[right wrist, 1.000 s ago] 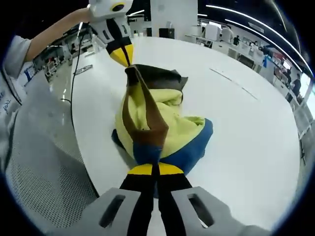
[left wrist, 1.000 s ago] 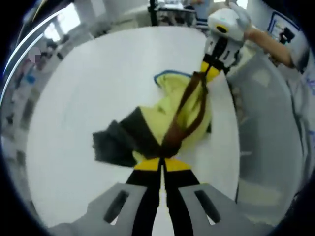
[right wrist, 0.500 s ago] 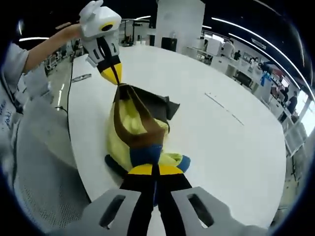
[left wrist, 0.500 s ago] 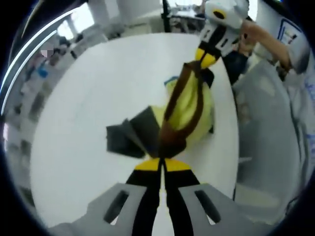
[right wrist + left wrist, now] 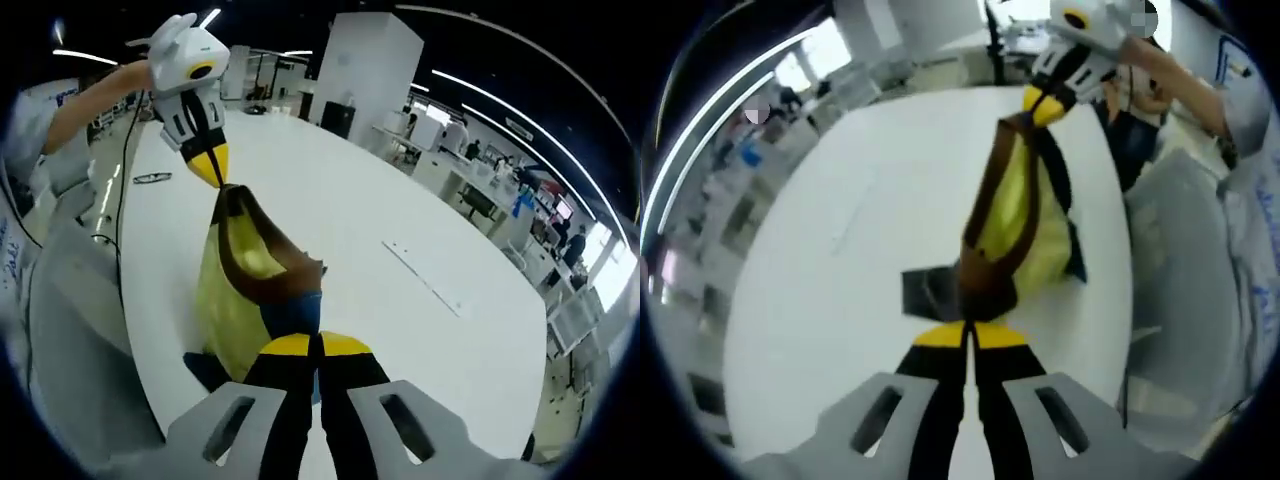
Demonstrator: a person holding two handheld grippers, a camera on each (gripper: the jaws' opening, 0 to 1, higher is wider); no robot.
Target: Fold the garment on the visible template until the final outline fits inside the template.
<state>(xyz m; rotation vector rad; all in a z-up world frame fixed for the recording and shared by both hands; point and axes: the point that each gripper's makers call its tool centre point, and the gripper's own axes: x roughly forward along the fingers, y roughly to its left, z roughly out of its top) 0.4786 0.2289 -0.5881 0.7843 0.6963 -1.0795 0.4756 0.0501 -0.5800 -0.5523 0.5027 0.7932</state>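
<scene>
Left gripper view: my left gripper (image 5: 968,335), its 2 yellow-tipped jaws pressed together, pinches the brown band of the garment (image 5: 1015,215) at its near end. The band runs away from my jaws to my right gripper (image 5: 1045,103), which clamps the far end with its jaws closed on the cloth. Between the 2 grips the garment hangs stretched, yellow body below the brown edge, with a dark grey part (image 5: 930,292) trailing on the white table (image 5: 840,220) just left of my jaws. A sleeve and hand (image 5: 1145,75) hold the right gripper at the upper right.

Right gripper view: my right gripper (image 5: 313,345), jaws closed, holds the garment (image 5: 245,285) where a blue patch (image 5: 292,312) meets the brown band. The band rises to my left gripper (image 5: 208,170), closed on its far end. The yellow body drapes down toward the table (image 5: 400,330) near its left edge. A cable (image 5: 155,178) lies on the table beyond. I cannot make out a template outline in either view.
</scene>
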